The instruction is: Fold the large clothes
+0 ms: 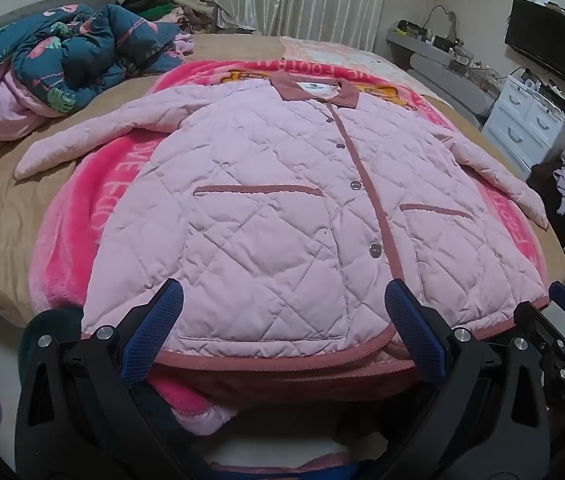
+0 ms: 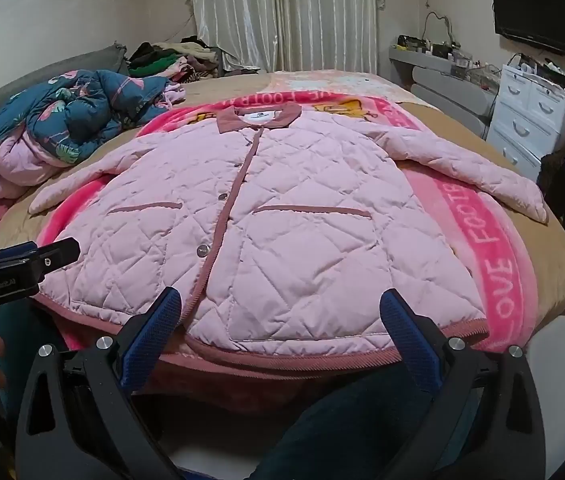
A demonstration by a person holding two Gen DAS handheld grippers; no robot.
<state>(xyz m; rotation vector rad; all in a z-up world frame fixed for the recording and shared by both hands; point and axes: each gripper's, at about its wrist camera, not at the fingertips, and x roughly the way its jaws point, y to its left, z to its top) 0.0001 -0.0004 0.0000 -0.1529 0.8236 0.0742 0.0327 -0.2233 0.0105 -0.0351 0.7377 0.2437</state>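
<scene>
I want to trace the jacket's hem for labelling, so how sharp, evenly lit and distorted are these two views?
Left wrist view: the jacket is sharp and softly lit, without glare; the fisheye bows the hem and darkens the corners. Right wrist view: the same soft light and sharpness; the bed edge curves strongly, and the open tongs overlap the hem.

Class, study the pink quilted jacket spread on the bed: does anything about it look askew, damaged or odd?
Nothing stands out. The pink quilted jacket lies flat, face up and buttoned on the bright pink fleece blanket, sleeves spread to each side. Both grippers hang open near its hem.
</scene>
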